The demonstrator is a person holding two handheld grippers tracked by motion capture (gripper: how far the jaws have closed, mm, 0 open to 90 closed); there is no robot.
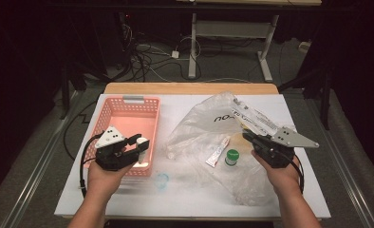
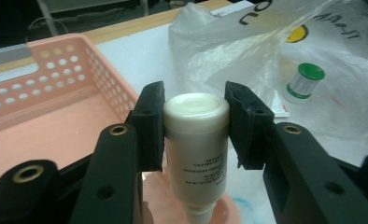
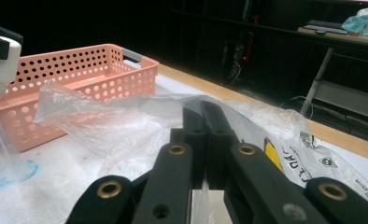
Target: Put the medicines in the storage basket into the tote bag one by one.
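Bottle [image 2: 196, 149] clamped cap-down in left gripper [image 2: 194, 122], raised over near corner of pink basket [image 1: 110, 111] for dropping in; right gripper [image 3: 204, 122] pinched shut on edge of plastic bag [image 1: 209, 128], keeping its mouth open

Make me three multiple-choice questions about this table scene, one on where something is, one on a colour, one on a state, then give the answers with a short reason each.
1. Where is the white bottle?
A. Lying in the plastic bag
B. Between the left gripper's jaws at the basket's near corner
C. On the floor

2. What colour is the basket?
A. Blue
B. Green
C. Pink

3. How is the right gripper?
A. Shut on the plastic bag
B. Wide open above the table
C. Shut on the green-capped container

Answers:
1 B: the left gripper view shows both pads pressing the bottle's sides.
2 C: its perforated walls are pink.
3 A: its jaws meet on a fold of clear film.
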